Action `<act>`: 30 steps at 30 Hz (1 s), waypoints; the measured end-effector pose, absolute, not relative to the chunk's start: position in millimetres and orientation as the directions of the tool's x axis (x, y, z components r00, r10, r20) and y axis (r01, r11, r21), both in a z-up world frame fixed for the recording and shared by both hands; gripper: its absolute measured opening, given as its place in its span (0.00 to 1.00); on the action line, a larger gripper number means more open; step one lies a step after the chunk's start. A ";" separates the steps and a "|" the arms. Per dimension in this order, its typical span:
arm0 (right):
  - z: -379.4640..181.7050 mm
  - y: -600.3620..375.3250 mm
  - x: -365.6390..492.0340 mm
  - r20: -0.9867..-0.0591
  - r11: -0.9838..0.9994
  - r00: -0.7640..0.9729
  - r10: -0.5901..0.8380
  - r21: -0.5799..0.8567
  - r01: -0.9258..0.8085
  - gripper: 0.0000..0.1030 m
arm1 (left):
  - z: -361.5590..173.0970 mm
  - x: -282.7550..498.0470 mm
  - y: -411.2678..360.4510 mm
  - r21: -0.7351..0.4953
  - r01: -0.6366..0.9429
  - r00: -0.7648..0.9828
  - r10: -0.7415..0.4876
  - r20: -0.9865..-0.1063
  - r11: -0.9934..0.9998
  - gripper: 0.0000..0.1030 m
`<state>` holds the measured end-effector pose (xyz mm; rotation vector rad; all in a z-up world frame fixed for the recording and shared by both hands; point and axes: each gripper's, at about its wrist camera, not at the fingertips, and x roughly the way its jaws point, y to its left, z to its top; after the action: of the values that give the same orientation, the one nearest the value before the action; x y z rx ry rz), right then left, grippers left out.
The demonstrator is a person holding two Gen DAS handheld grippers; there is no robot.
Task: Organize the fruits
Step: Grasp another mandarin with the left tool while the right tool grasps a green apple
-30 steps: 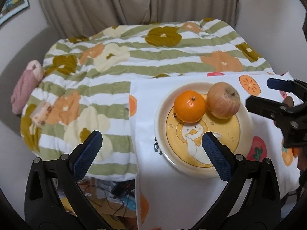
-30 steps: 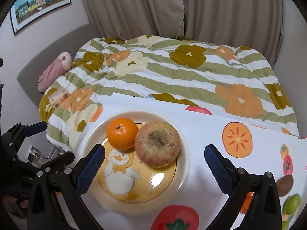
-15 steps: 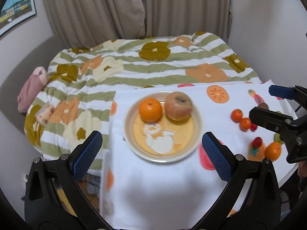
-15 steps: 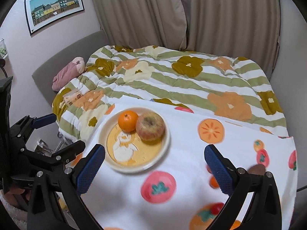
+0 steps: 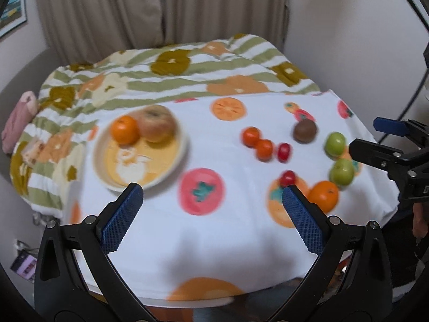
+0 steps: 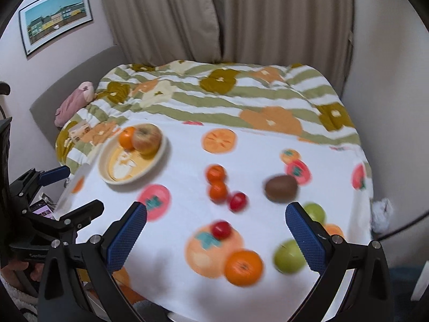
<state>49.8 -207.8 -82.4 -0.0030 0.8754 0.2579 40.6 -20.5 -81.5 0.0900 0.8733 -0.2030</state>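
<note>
Done: orange mandarin [image 5: 124, 133], russet apple [image 5: 156, 123] on far-left cream duck plate [image 5: 171, 166] | left: scattered small fruit right | left gripper [image 5: 211, 214], right gripper [image 6: 215, 229] wide apart, empty

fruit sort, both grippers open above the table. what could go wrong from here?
1. The loose orange and the nearer green apple lie near the table's front edge; a nudge could roll them off.
2. The plate sits by the left edge and already holds an orange and an apple; added fruit may push it or roll out.
</note>
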 end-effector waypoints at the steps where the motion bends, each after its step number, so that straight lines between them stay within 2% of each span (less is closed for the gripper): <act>1: -85.7 -214.4 48.0 -0.764 0.970 0.607 0.218 0.101 -0.221 1.00 | -85.6 38.2 -30.3 -0.010 0.222 0.620 -0.149 -0.771 0.975 1.00; 10: -123.0 -276.6 31.6 -0.789 0.978 0.579 0.205 0.137 -0.159 1.00 | -121.5 23.3 -104.0 -0.051 0.353 0.552 -0.251 -0.795 0.934 1.00; 17: -150.0 -306.0 31.0 -0.804 0.979 0.558 0.205 0.161 -0.127 1.00 | -147.5 23.0 -153.2 -0.032 0.458 0.513 -0.294 -0.806 0.888 1.00; 28: -185.0 -319.9 41.5 -0.811 0.968 0.528 0.251 0.216 -0.128 1.00 | -184.3 30.7 -185.2 -0.013 0.484 0.474 -0.275 -0.836 0.875 0.84; 30: -189.3 -320.6 42.2 -0.810 0.965 0.525 0.262 0.226 -0.132 0.97 | -189.5 32.0 -188.8 -0.007 0.486 0.472 -0.269 -0.839 0.874 0.80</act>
<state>42.2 -320.6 -189.3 0.1429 0.9910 0.2365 32.0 -188.8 -189.5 0.2467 0.9753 -0.4682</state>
